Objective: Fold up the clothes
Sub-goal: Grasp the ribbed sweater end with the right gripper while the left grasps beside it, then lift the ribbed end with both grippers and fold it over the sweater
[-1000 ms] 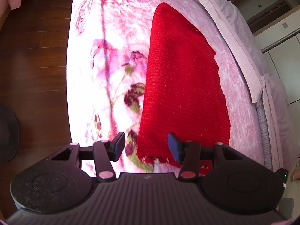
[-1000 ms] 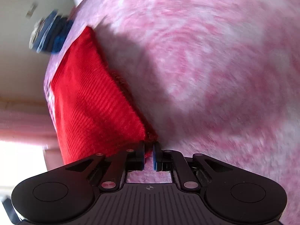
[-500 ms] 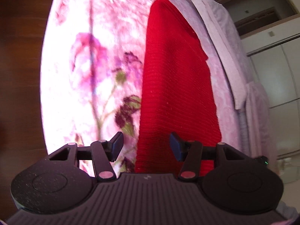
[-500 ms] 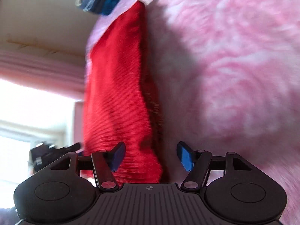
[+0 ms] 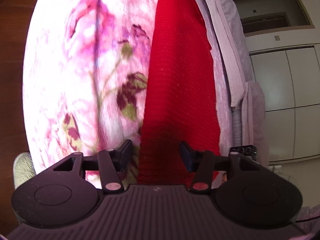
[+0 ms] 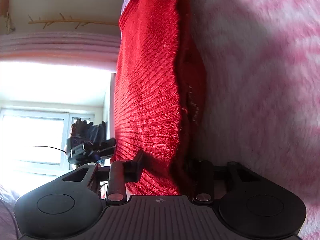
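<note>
Red ribbed knitwear [image 5: 180,76], already doubled into a long narrow band, lies on a pink floral blanket [image 5: 84,64] spread over a bed. In the left wrist view its long axis runs straight away from us toward the far edge of the bed, and its near short end sits right at our left gripper [image 5: 156,156]. Those jaws stand wide apart, holding nothing, with the near end of the garment between them.

In the right wrist view we see the same garment [image 6: 148,92] edge-on, stacked layers showing along its right side. Our right gripper [image 6: 166,168] also has its jaws apart, straddling the near corner of the knit; whether either finger touches the cloth, we cannot tell.

Both claws sit at the same near end, so neither is clearly closer. We judge that any further fold would carry this end along the long axis toward the far end.
</note>
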The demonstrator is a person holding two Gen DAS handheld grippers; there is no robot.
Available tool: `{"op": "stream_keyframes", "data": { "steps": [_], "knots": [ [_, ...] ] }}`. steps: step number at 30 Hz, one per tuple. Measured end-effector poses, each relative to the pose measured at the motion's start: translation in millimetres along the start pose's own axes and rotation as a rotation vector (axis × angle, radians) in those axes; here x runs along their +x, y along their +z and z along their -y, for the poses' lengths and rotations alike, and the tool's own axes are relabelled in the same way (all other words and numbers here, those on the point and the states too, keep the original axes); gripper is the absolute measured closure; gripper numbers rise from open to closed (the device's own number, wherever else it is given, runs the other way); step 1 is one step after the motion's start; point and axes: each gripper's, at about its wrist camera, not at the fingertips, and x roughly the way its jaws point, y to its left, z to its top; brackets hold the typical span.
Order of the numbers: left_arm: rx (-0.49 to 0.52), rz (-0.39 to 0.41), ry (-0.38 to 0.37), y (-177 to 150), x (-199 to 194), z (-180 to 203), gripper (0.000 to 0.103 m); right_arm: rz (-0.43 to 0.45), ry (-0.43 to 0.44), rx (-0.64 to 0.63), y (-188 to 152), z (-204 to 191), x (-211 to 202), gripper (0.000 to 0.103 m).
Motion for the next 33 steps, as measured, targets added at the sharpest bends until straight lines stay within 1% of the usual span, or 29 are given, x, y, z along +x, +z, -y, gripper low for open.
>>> {"op": "stream_keyframes", "data": {
  "steps": [1,3,4,6,8,10,16,18,20,22,25,27,30,33],
  "knots": [
    [-0.008,-0.017,-0.014,-1,3,-1,0.065,-0.004,0.002,0.008,1,1,0,0.063],
    [-0.025,-0.05,-0.042,-2,8,-2,0.082,-0.014,-0.003,0.014,3,2,0,0.063],
    [-0.009,-0.06,-0.028,-4,12,-1,0.085,-0.019,-0.006,0.016,4,3,-1,0.065],
    [-0.023,-0.054,-0.046,-3,12,-3,0.094,-0.029,-0.011,0.022,6,4,-1,0.075],
    [-0.023,-0.046,-0.06,-3,11,-2,0.095,-0.035,-0.016,0.028,9,4,-1,0.081],
    [0.011,-0.044,-0.055,-3,8,3,0.095,-0.025,-0.025,0.04,11,4,-2,0.082],
    [0.014,-0.046,-0.073,4,-4,19,0.095,-0.001,-0.052,0.07,13,-11,-12,0.084],
    [0.001,-0.045,-0.095,9,-12,28,0.095,0.005,-0.057,0.089,15,-21,-18,0.084],
    [-0.03,-0.04,-0.126,18,-20,38,0.096,0.007,-0.062,0.141,21,-31,-26,0.084],
    [-0.077,-0.03,-0.16,32,-29,48,0.096,0.008,-0.053,0.204,33,-43,-32,0.084],
    [-0.159,-0.018,-0.221,64,-39,61,0.096,0.022,-0.015,0.307,56,-58,-42,0.084],
    [-0.211,-0.013,-0.258,93,-37,66,0.095,0.052,0.003,0.368,75,-66,-48,0.083],
    [-0.315,-0.003,-0.302,143,-17,64,0.095,0.132,0.01,0.435,114,-72,-48,0.083],
    [-0.398,0.004,-0.306,193,12,50,0.094,0.214,-0.013,0.494,155,-68,-39,0.083]
  ]
}}
